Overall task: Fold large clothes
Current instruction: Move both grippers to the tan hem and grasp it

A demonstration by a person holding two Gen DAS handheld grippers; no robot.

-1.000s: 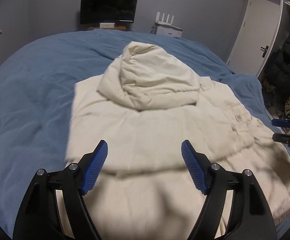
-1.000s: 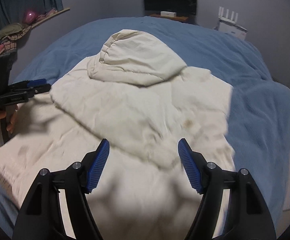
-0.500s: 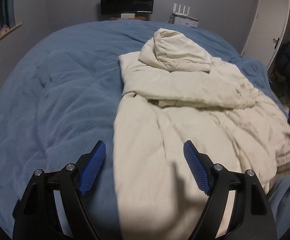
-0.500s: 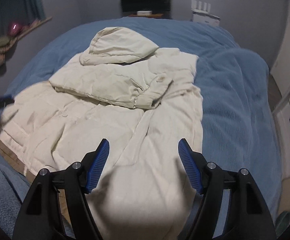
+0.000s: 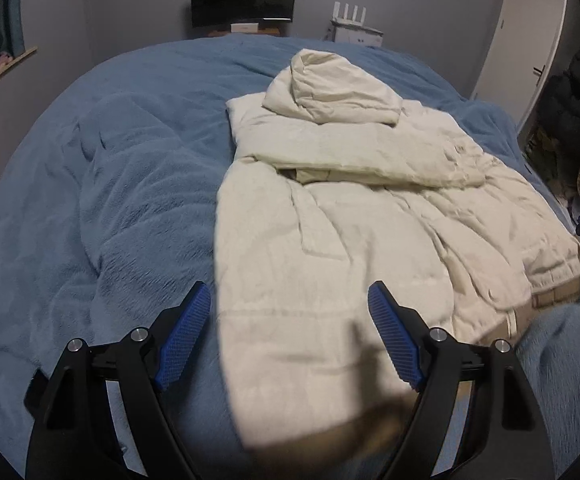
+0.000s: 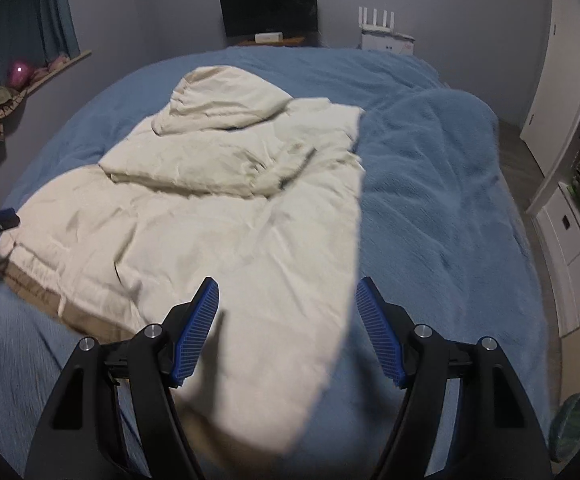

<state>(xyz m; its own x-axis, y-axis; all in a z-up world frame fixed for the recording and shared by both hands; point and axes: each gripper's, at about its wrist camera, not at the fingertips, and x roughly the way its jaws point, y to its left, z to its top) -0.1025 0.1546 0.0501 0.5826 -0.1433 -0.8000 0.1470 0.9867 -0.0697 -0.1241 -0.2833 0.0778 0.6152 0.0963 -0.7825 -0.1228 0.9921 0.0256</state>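
Since the earlier frames both grippers have drawn back to the jacket's [image 5: 330, 248] near hem, on the bed [image 5: 109, 200]. Left gripper [image 5: 290, 340] and right gripper [image 6: 287, 330]: wide, empty. Sleeves folded across below the hood [image 5: 330, 88]; the lengthwise fold looks still to do.

A home bedroom — a blue bed [image 5: 129, 184] is filling it, a monitor [image 6: 267, 7] sitting opposite, wardrobe drawers [image 6: 574, 256] lining one side.

Coat [image 5: 330, 220] on bed [image 5: 109, 200] — hood [image 5: 330, 88] farthest.
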